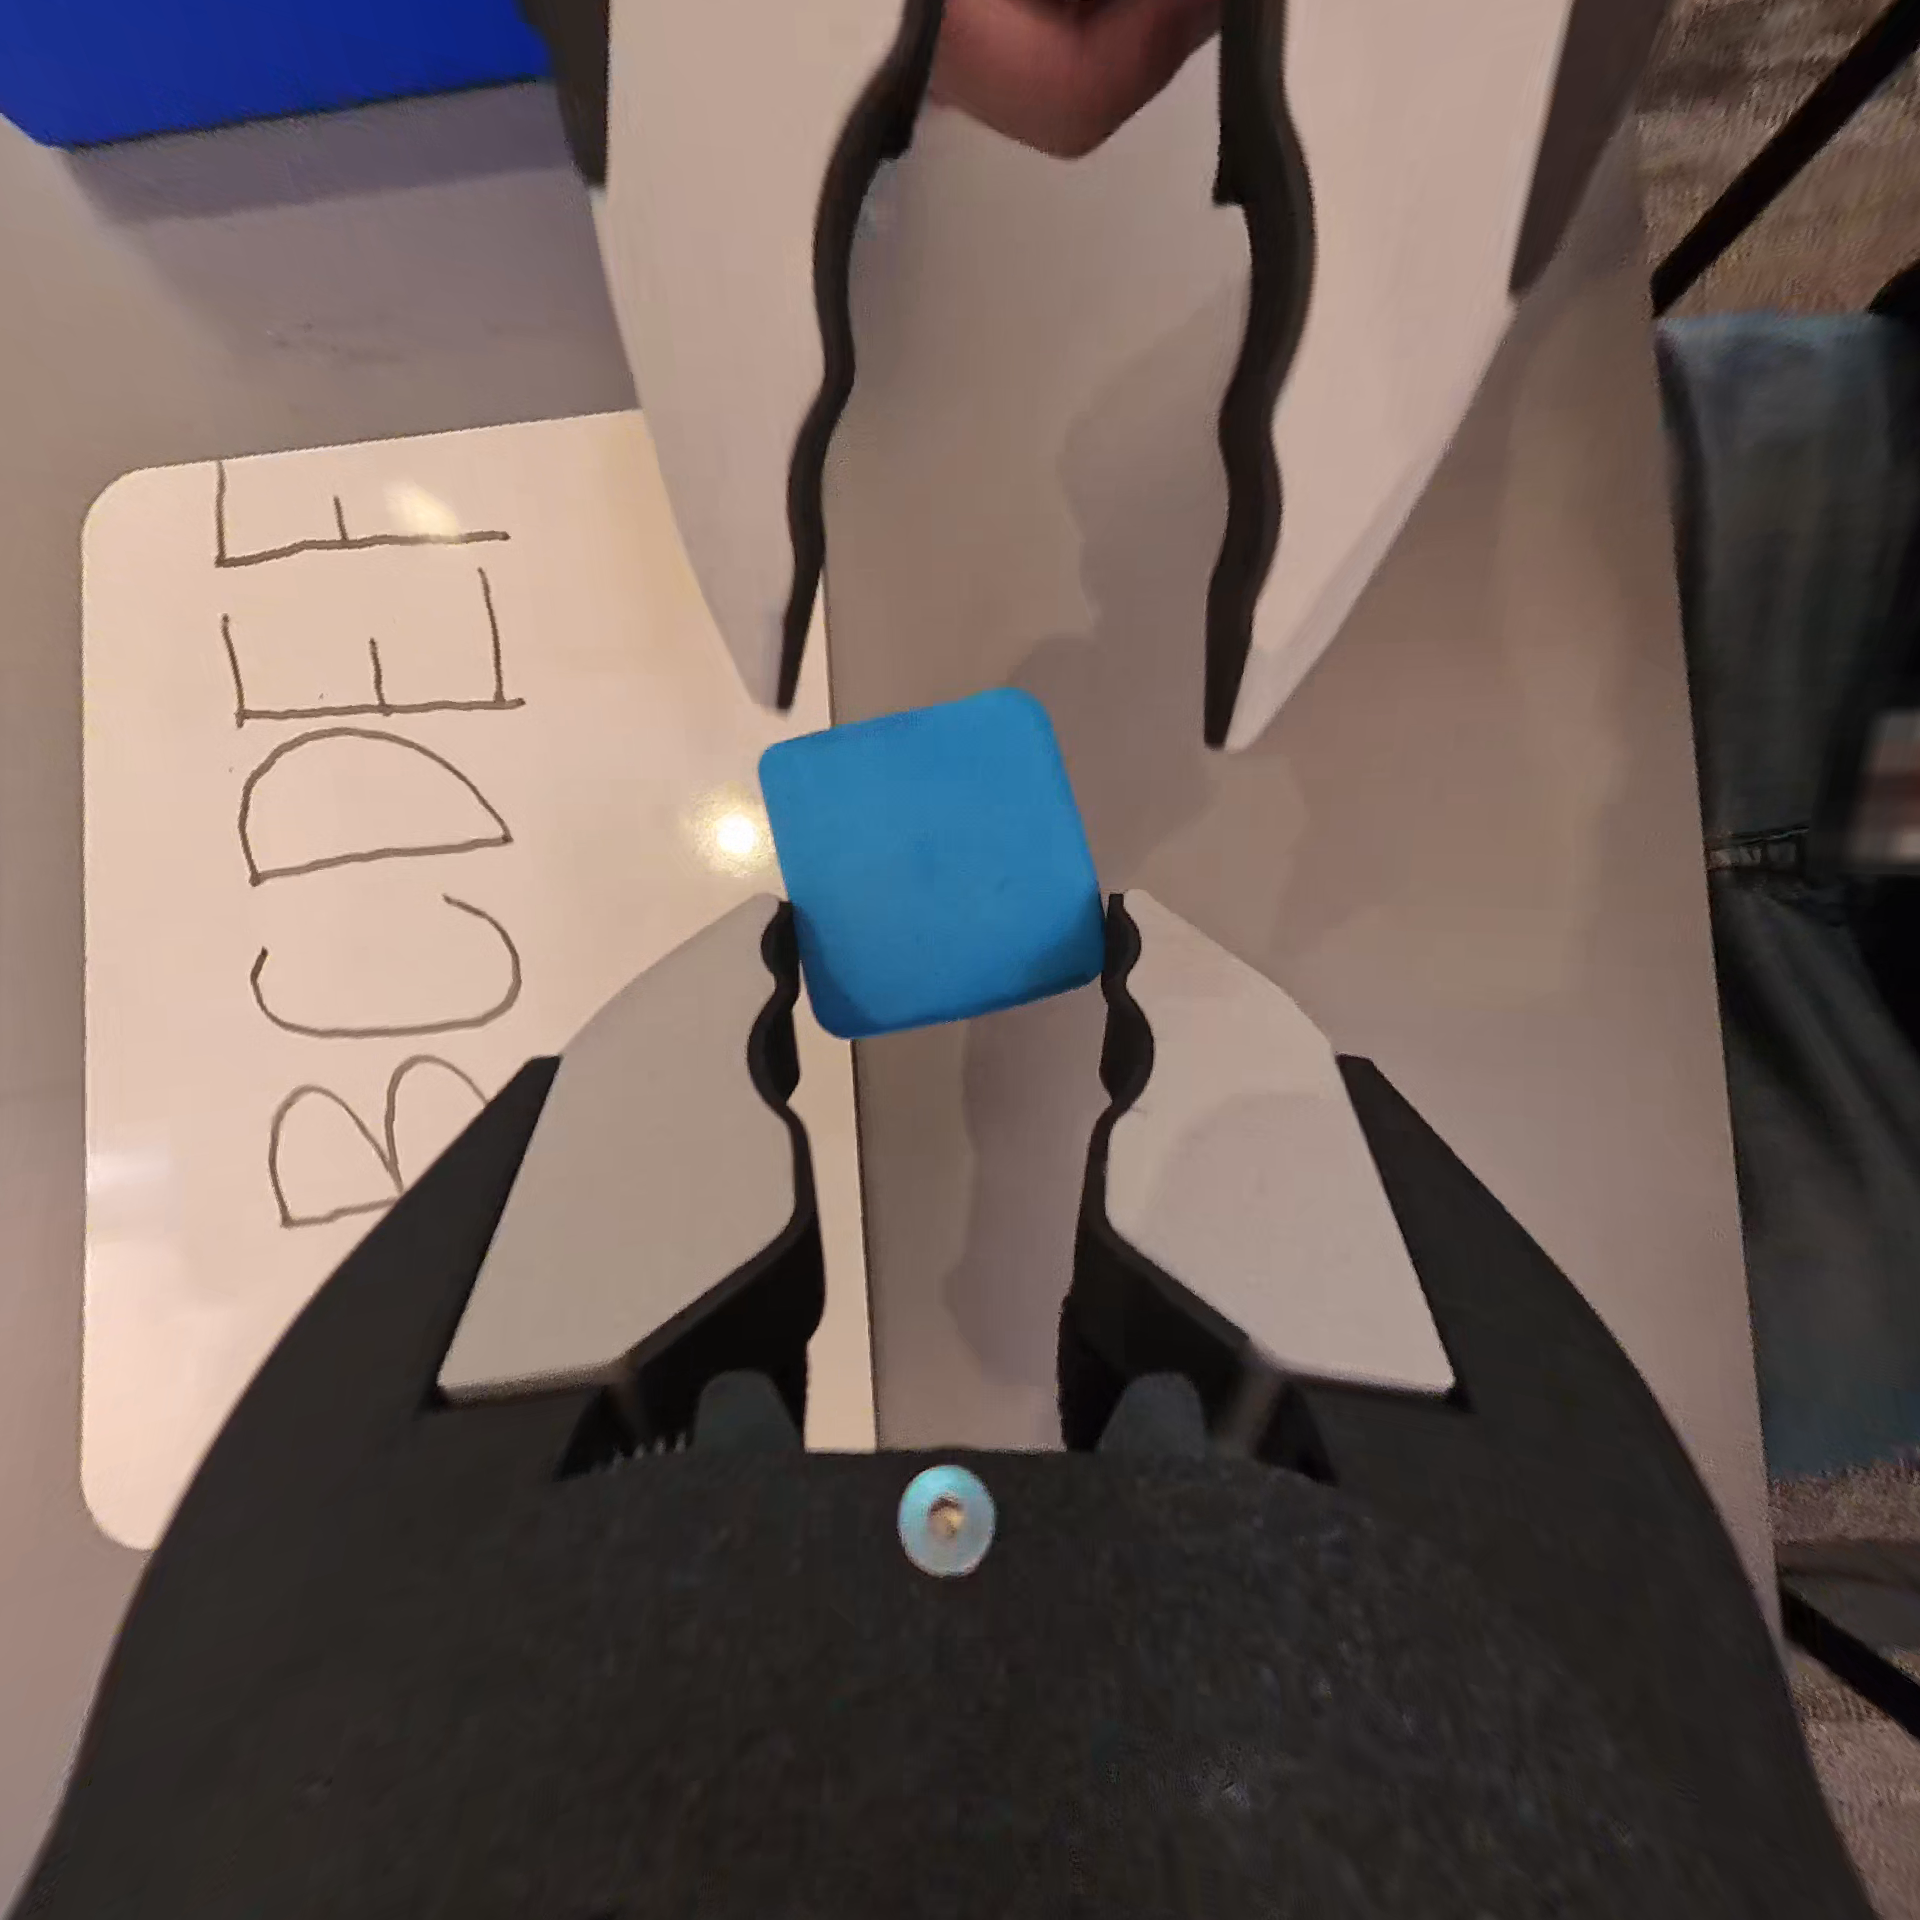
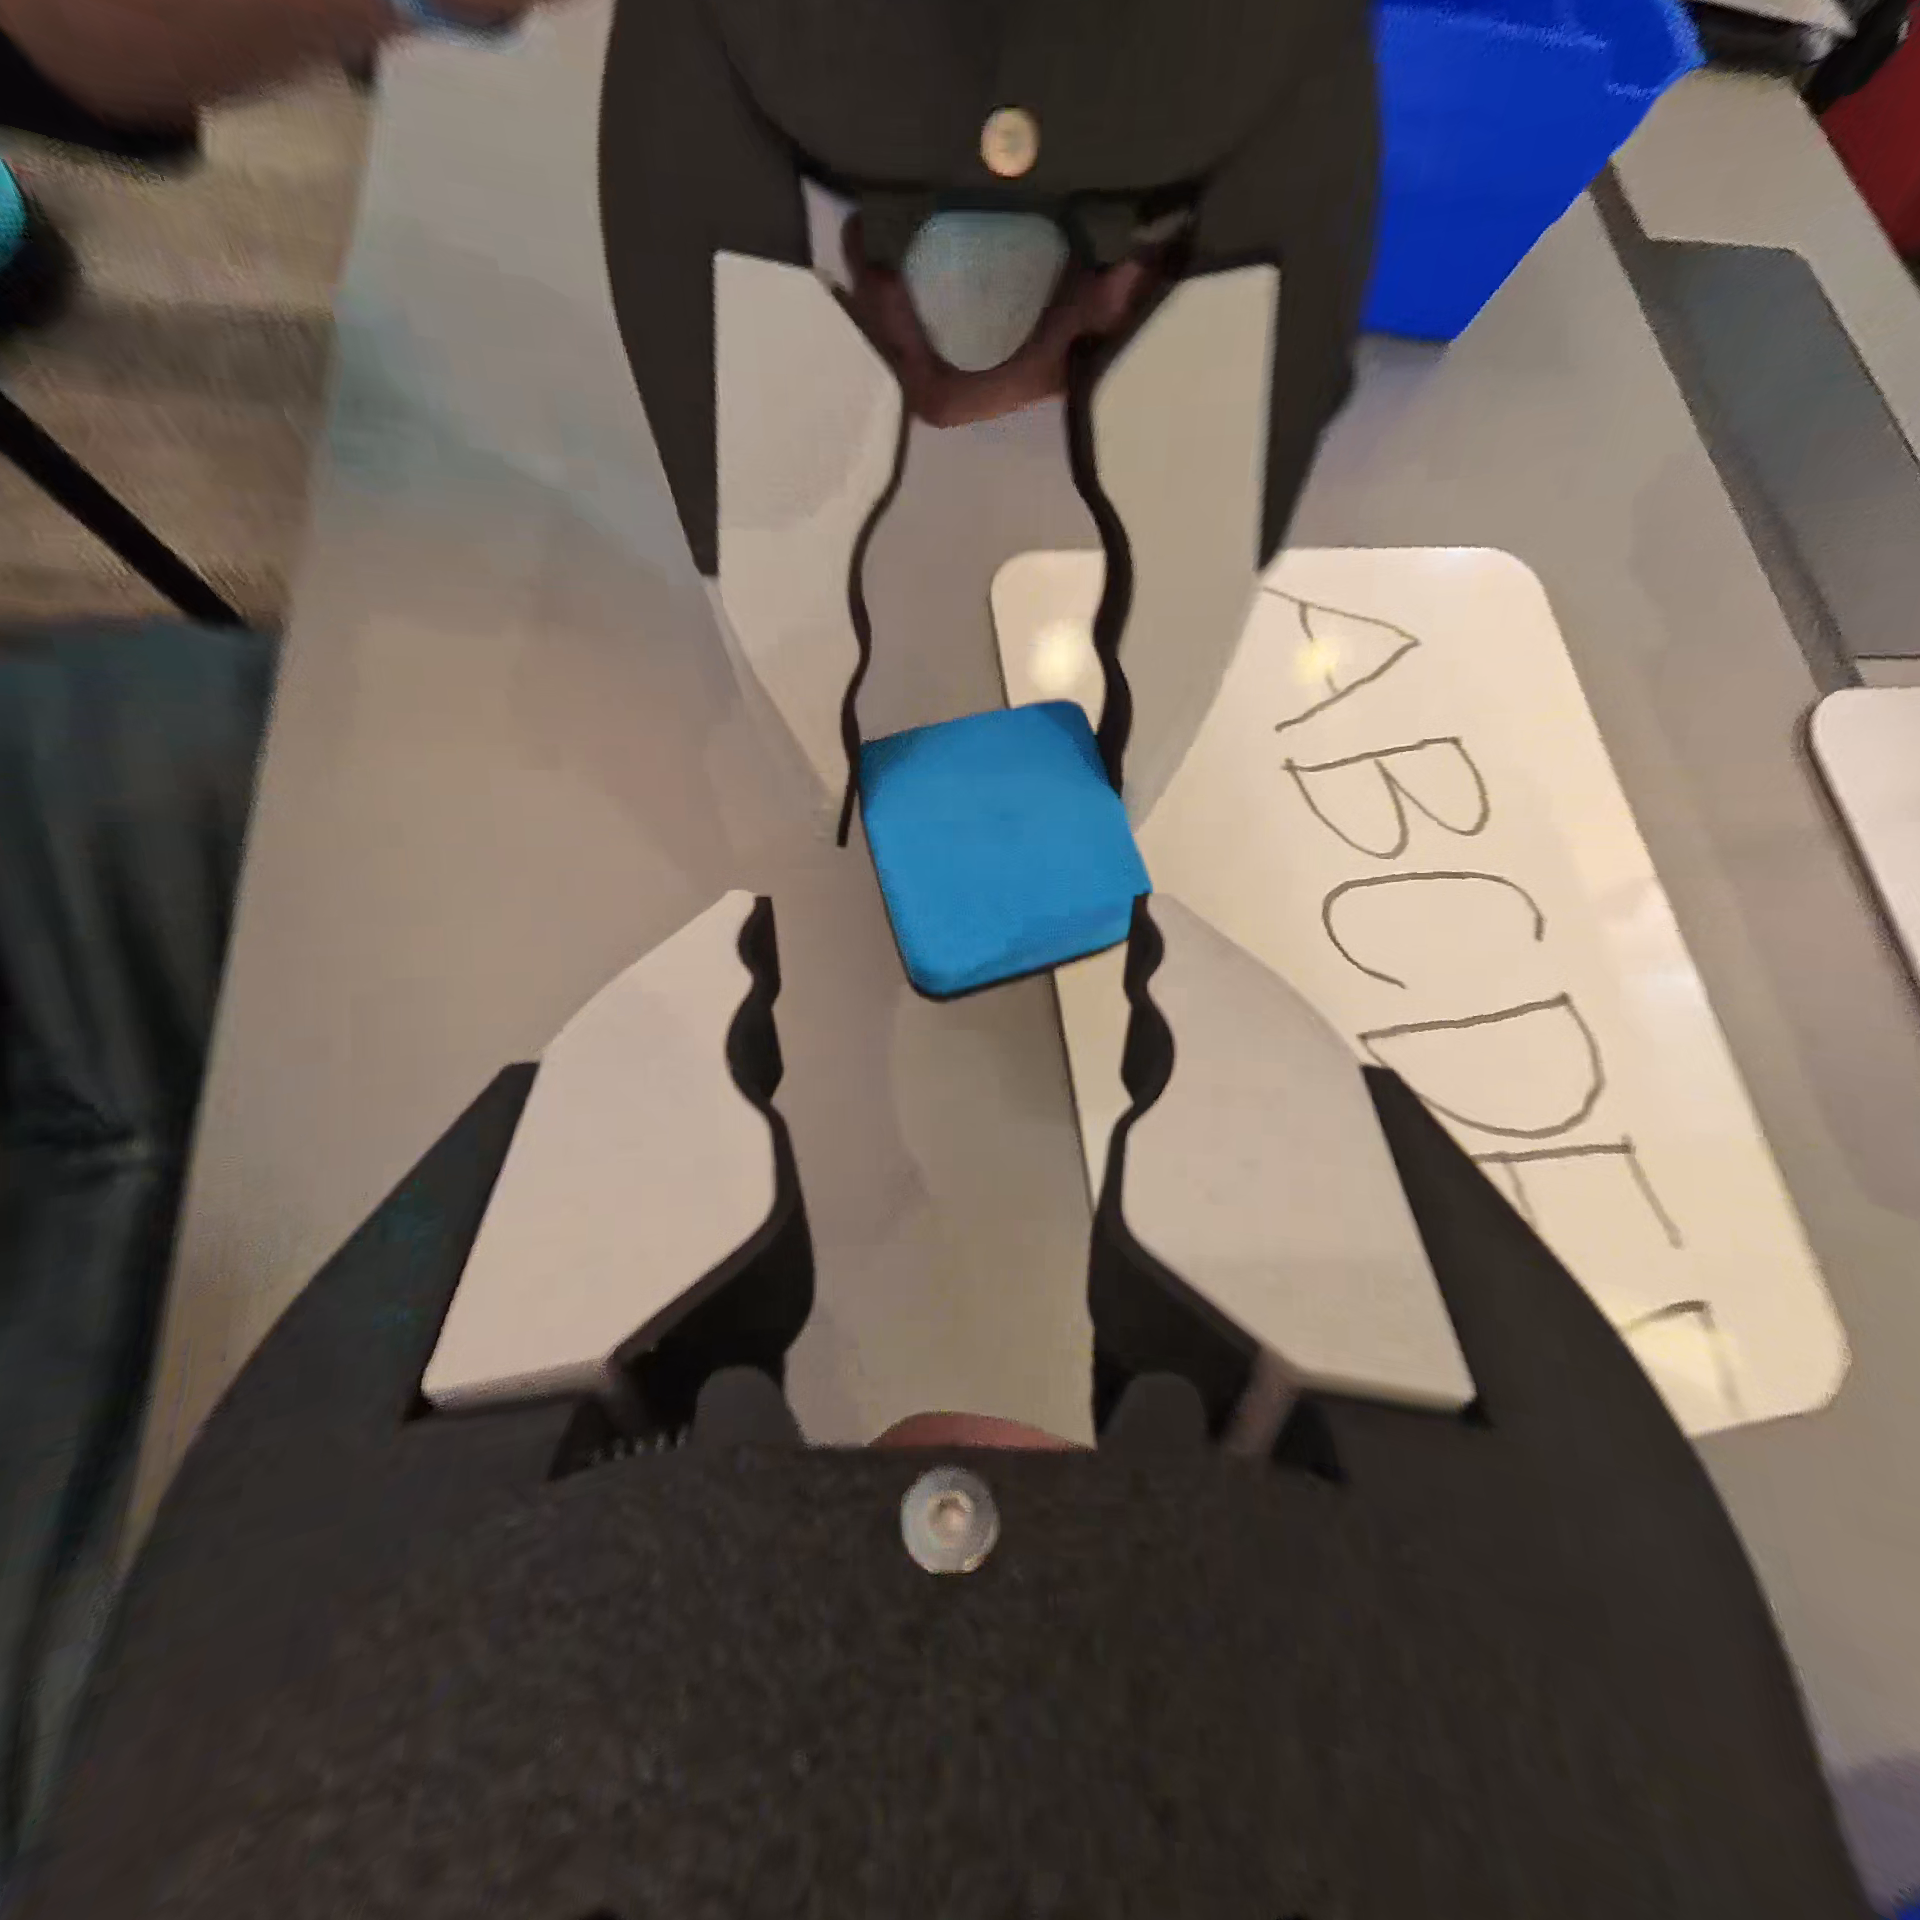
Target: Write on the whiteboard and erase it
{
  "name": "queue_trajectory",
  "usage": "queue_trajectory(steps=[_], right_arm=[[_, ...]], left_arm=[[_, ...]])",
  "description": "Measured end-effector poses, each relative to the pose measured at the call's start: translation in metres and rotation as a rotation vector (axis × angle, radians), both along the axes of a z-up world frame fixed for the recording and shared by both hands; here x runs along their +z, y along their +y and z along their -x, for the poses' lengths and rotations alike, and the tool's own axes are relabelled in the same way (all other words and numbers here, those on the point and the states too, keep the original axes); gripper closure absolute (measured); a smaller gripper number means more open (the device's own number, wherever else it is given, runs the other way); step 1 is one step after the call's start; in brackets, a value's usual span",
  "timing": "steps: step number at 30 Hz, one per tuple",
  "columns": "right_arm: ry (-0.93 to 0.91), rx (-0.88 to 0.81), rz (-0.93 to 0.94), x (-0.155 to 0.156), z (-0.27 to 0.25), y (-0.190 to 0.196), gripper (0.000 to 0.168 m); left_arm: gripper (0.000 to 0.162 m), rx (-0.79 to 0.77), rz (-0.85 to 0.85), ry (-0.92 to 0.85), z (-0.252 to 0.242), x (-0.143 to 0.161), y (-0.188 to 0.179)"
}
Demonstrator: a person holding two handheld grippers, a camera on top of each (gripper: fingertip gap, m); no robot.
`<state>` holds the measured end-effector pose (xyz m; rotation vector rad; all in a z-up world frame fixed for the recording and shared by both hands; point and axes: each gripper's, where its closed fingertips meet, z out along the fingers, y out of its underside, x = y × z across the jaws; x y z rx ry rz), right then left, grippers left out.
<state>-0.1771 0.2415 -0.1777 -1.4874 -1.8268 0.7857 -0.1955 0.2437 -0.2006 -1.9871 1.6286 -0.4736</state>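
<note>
A blue square eraser is held between the fingertips of my left gripper, which is shut on it. It sits over the long edge of a small white whiteboard that bears handwritten letters and lies on the grey table. My right gripper faces the left one from the other side with its jaws open, tips just short of the eraser. In the right wrist view, the right gripper is open, and the eraser lies beyond it in the left gripper. The whiteboard is to the right.
A blue box stands at the far end of the table; it also shows in the left wrist view. The edge of a second white board shows at far right. A dark fabric seat and carpet lie beyond the table edge.
</note>
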Motion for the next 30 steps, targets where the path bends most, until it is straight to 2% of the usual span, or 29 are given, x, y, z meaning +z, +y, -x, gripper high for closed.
queue_trajectory(steps=[4, 7, 12, 14, 17, 18, 20, 22, 25, 28, 29, 30], right_arm=[[-0.15, 0.012, -0.172, -0.016, 0.001, 0.005, 0.104], [-0.24, 0.016, -0.183, -0.029, -0.003, 0.008, 0.113], [-0.262, -0.003, -0.181, -0.033, -0.007, 0.014, 0.114], [-0.252, -0.026, -0.178, -0.033, -0.007, 0.019, 0.114], [-0.224, -0.093, -0.178, -0.029, -0.008, 0.034, 0.114], [-0.208, -0.109, -0.163, -0.027, -0.005, 0.04, 0.114], [-0.197, -0.13, -0.14, -0.022, 0.008, 0.056, 0.114], [-0.197, -0.138, -0.122, -0.018, 0.029, 0.076, 0.114], [-0.234, -0.108, -0.076, -0.021, 0.066, 0.101, 0.114], [-0.291, -0.079, -0.043, -0.033, 0.097, 0.118, 0.114], [-0.309, -0.077, -0.041, -0.036, 0.106, 0.124, 0.114], [-0.322, -0.076, -0.04, -0.04, 0.114, 0.128, 0.114]], left_arm=[[0.106, -0.049, 0.027, 0.001, -0.016, -0.005, -0.002], [0.106, -0.068, 0.027, 0.005, -0.024, -0.008, -0.003], [0.106, 0.001, -0.019, -0.049, -0.023, -0.007, 0.005], [0.1, 0.112, -0.041, -0.125, -0.008, 0.001, 0.009], [0.101, 0.424, -0.039, -0.175, 0.044, -0.009, 0.019], [0.105, 0.523, -0.048, -0.153, 0.064, -0.019, 0.02], [0.128, 0.702, -0.077, -0.116, 0.1, -0.039, 0.021], [0.15, 0.789, -0.077, -0.14, 0.117, -0.047, 0.021], [0.149, 0.884, -0.068, -0.195, 0.127, -0.047, 0.028], [0.153, 0.926, -0.013, -0.165, 0.132, -0.055, 0.031], [0.161, 0.944, 0.0, -0.145, 0.135, -0.058, 0.032], [0.162, 0.964, 0.013, -0.12, 0.138, -0.062, 0.032]])
